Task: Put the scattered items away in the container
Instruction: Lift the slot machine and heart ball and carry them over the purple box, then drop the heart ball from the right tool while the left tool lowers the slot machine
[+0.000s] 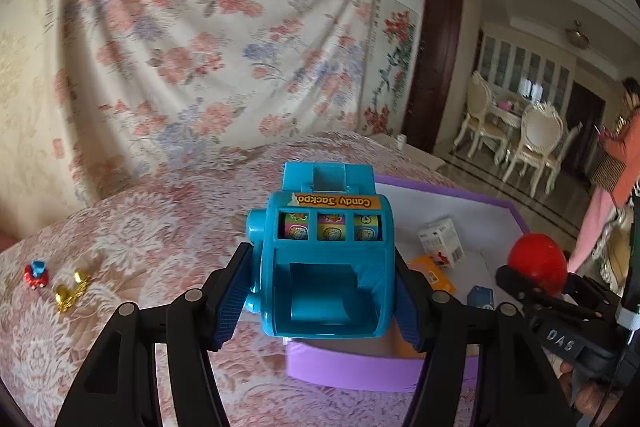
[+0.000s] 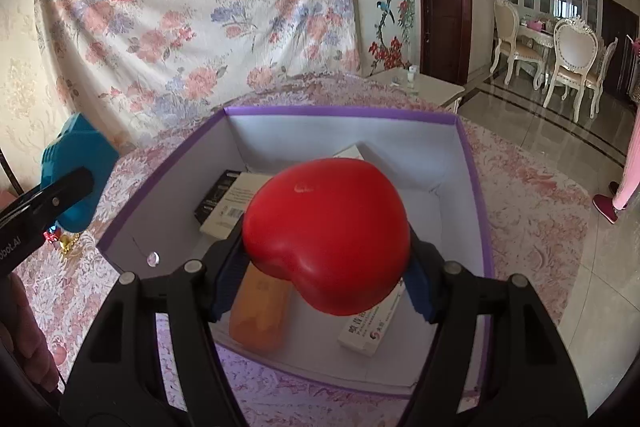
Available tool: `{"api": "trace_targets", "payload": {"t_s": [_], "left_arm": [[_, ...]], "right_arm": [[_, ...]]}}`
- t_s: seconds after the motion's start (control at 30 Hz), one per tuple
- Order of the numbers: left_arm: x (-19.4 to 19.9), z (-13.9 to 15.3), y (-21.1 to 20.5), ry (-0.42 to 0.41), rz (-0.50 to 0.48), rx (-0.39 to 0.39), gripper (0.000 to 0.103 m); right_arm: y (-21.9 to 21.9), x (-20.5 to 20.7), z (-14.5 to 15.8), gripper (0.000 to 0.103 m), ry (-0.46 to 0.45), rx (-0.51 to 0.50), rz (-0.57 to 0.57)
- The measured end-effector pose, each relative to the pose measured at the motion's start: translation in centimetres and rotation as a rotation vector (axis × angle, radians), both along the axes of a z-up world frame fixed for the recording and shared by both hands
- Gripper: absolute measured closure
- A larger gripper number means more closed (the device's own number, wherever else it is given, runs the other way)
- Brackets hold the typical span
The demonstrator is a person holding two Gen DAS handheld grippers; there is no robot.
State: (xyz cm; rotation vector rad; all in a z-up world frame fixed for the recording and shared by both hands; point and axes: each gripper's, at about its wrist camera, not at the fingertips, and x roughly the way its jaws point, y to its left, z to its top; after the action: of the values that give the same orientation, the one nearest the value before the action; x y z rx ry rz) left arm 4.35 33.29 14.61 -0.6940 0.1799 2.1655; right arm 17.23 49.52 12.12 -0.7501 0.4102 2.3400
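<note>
Your right gripper [image 2: 326, 267] is clamped on the red heart [image 2: 326, 233] over the purple box [image 2: 474, 187], left gripper [image 1: 320, 291] clamped on the blue toy [image 1: 324, 259] above its near edge, likely for dropping in; two small toys [image 1: 54, 281] sit near the bedspread's [image 1: 140, 227] left edge.

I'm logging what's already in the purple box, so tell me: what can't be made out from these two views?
- Right wrist view: the red heart in the right claw hides much of the purple box floor.
- White carton: print too small, partly hidden.
- Left wrist view: the blue candy toy in the left claw blocks the box's near side.
</note>
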Motion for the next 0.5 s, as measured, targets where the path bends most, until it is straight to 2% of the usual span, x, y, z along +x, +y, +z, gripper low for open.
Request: {"api": "trace_targets", "payload": {"t_s": [0.33, 0.5], "left_arm": [[1.9, -1.4, 3.6, 0.003, -0.152, -0.026, 0.040], [2.0, -2.3, 4.6, -0.028, -0.194, -0.040, 0.040]], "right_arm": [[0.5, 0.2, -1.8, 0.033, -0.047, -0.015, -0.017], [0.8, 0.2, -2.8, 0.033, -0.073, -0.030, -0.017]]}}
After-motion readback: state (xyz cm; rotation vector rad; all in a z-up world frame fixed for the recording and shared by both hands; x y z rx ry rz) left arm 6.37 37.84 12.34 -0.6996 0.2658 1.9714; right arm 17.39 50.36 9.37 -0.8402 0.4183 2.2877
